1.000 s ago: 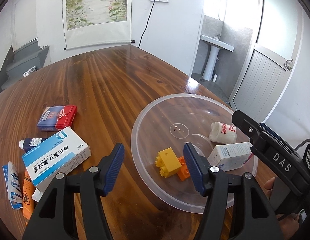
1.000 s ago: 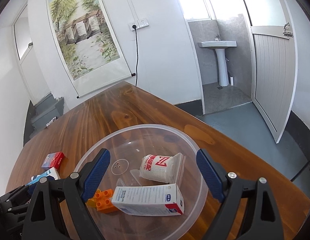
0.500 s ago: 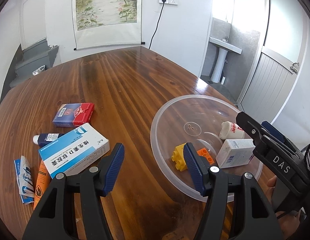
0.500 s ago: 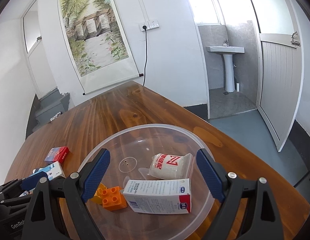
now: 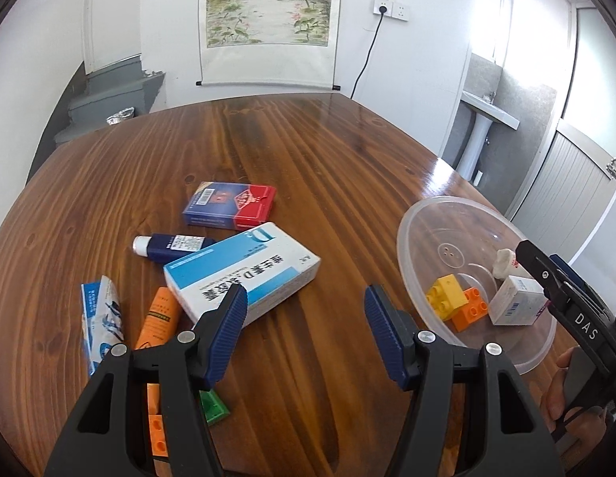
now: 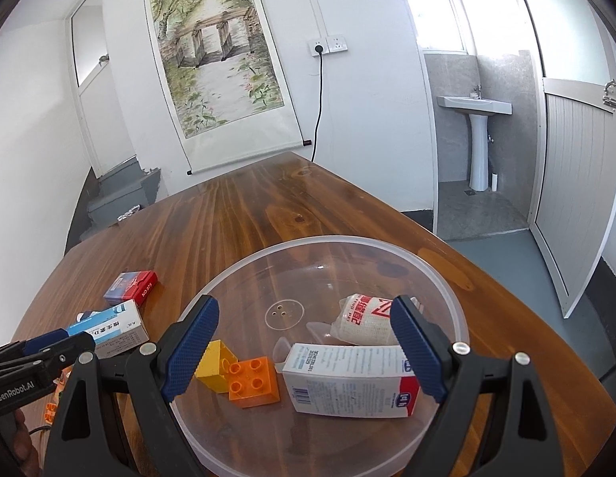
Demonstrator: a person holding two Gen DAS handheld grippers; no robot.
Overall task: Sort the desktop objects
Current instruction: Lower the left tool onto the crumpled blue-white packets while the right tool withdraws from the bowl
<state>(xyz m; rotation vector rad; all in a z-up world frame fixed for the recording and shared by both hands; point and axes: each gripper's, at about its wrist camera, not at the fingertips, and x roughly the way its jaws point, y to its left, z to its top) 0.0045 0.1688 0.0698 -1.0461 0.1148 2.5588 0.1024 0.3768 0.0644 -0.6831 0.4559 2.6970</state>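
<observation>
Both tongs stood wide with nothing between their pads. Nearest the left tongs (image 5: 306, 332) lay the white-and-blue medicine box (image 5: 242, 276), its near corner just under the left pad (image 5: 228, 332), its long axis slanting away to the right across the line of the tongs. Below that pad, closer to the camera, sat a green brick (image 5: 214, 405) and a small orange brick (image 5: 156, 433); left of the medicine box lay an orange tube (image 5: 158, 320) and a blue-and-white sachet (image 5: 103, 318). Beyond the medicine box, touching its far left edge, lay a dark blue tube (image 5: 170, 244), and past that a red-and-blue card pack (image 5: 230, 208), apart from the rest. All of these lay loose on the desk (image 5: 308, 151).

Right of the medicine box, well apart, stood the clear bowl (image 5: 427, 214), and the right tongs (image 6: 304, 346) hung over its near rim. It held a yellow brick (image 6: 214, 365) touching an orange brick (image 6: 254, 383), a white carton (image 6: 351, 377) on its side, and behind the carton a white packet with red print (image 6: 367, 320).

By my judgement the left hand was the nearer one for the loose pile, and the medicine box the likeliest pick. Its slant mattered: the tongs would need to roll to span its short width, not its length.
</observation>
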